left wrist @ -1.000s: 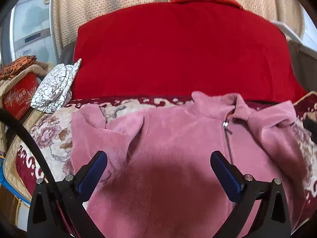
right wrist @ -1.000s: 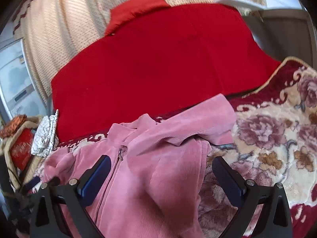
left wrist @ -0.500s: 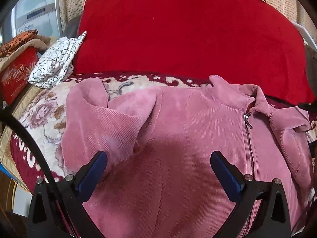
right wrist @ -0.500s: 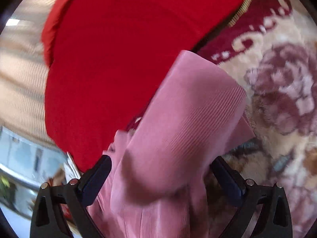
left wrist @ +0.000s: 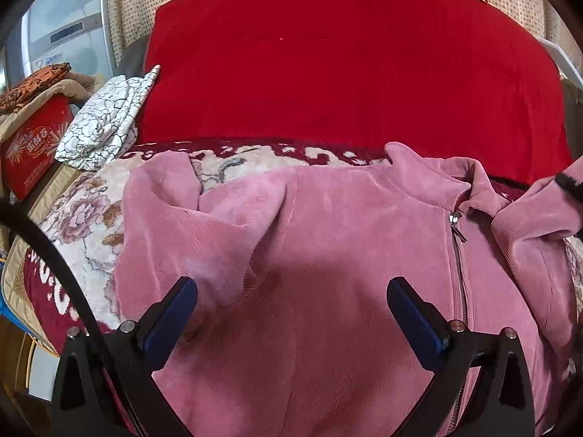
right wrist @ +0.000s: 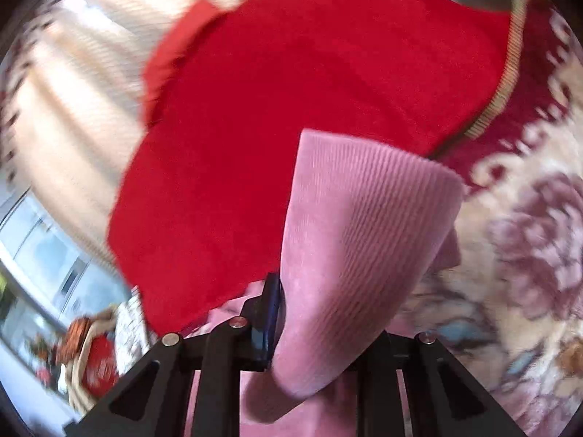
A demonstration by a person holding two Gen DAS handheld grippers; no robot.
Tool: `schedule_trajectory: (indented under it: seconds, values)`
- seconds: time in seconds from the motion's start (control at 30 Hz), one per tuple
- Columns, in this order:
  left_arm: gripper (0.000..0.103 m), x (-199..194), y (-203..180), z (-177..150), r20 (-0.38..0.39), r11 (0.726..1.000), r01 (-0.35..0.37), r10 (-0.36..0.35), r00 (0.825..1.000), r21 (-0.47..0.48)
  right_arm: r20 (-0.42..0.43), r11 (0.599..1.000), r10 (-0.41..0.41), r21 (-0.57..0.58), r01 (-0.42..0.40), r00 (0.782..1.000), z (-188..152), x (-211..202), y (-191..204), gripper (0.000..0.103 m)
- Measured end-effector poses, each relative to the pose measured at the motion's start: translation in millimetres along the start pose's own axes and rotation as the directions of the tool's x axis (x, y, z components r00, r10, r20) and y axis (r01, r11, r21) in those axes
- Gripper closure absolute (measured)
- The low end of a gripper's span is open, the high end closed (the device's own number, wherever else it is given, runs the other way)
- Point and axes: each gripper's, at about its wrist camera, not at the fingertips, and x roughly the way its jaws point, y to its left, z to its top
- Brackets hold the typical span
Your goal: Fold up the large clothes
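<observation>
Right tool (right wrist: 313, 331) pinching the ribbed sleeve cuff (right wrist: 364, 225) of the pink jacket (left wrist: 328, 255), lifted off the floral blanket (right wrist: 528, 255); left tool (left wrist: 291, 313) spread wide (nothing held), over the jacket's chest, jacket lying zipped.

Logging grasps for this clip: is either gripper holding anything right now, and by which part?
The right gripper is shut on the pink corduroy zip jacket, gripping its ribbed sleeve cuff. The left gripper is open above the jacket's body, holding nothing.
</observation>
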Motion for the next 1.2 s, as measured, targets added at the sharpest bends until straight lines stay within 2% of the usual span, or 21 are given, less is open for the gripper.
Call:
schedule_trajectory:
  seconds: [0.1, 0.2, 0.37, 0.57, 0.63, 0.73, 0.77, 0.8, 0.83, 0.87, 0.97, 1.03, 1.13, 1.2]
  values:
    - [0.0, -2, 10, 1, 0.01, 1.0, -0.022, 0.022, 1.0, -0.022, -0.023, 0.994, 0.084, -0.06, -0.086, 0.996, -14, 0, 26, 0.08]
    - [0.0, -4, 26, 2, 0.02, 0.997, -0.042, 0.044, 0.999, -0.063, -0.083, 0.979, 0.157, -0.115, -0.166, 0.984, -29, 4, 54, 0.08]
    - [0.0, -7, 53, 3, 0.022, 0.99, -0.052, 0.056, 0.998, -0.128, -0.149, 0.942, 0.228, -0.215, -0.257, 0.962, -57, 9, 102, 0.08]
    - [0.0, -13, 91, 5, 0.041, 0.969, -0.058, 0.07, 0.997, -0.239, -0.224, 0.864, 0.355, -0.292, -0.41, 0.908, -89, -9, 153, 0.08]
    - [0.0, -14, 100, 5, 0.041, 0.96, -0.049, 0.063, 0.997, -0.276, -0.235, 0.847, 0.372, -0.31, -0.432, 0.898, -95, -12, 163, 0.079]
    - [0.0, -12, 106, 3, 0.033, 0.951, -0.027, 0.039, 0.999, -0.309, -0.27, 0.853, 0.349, -0.304, -0.423, 0.897, -103, 0, 164, 0.076]
    - [0.0, -11, 105, 3, 0.032, 0.951, -0.019, 0.03, 0.999, -0.308, -0.297, 0.852, 0.34, -0.305, -0.426, 0.892, -105, 3, 164, 0.071]
    - [0.0, -12, 104, 3, 0.033, 0.954, -0.014, 0.025, 0.999, -0.3, -0.323, 0.852, 0.328, -0.305, -0.425, 0.888, -105, 5, 164, 0.061]
    - [0.0, -12, 101, 3, 0.035, 0.957, -0.012, 0.024, 0.999, -0.289, -0.348, 0.851, 0.322, -0.301, -0.43, 0.88, -106, 5, 163, 0.027]
    - [0.0, -12, 98, 3, 0.038, 0.961, -0.012, 0.023, 0.999, -0.276, -0.361, 0.85, 0.329, -0.29, -0.44, 0.872, -107, 10, 169, 0.006]
    - [0.0, -14, 87, 4, 0.048, 0.971, 0.015, -0.004, 0.999, -0.237, -0.281, 0.843, 0.395, -0.268, -0.467, 0.875, -97, -9, 160, 0.005]
    - [0.0, -14, 81, 4, 0.054, 0.976, 0.045, -0.034, 0.998, -0.214, -0.249, 0.847, 0.405, -0.26, -0.463, 0.88, -88, -15, 157, 0.005]
    - [0.0, -16, 69, 3, 0.058, 0.979, 0.109, -0.1, 0.993, -0.171, -0.184, 0.882, 0.362, -0.249, -0.399, 0.914, -71, -18, 150, 0.005]
    - [0.0, -18, 62, 3, 0.066, 0.979, 0.146, -0.138, 0.988, -0.144, -0.172, 0.916, 0.297, -0.225, -0.331, 0.939, -62, -18, 135, 0.006]
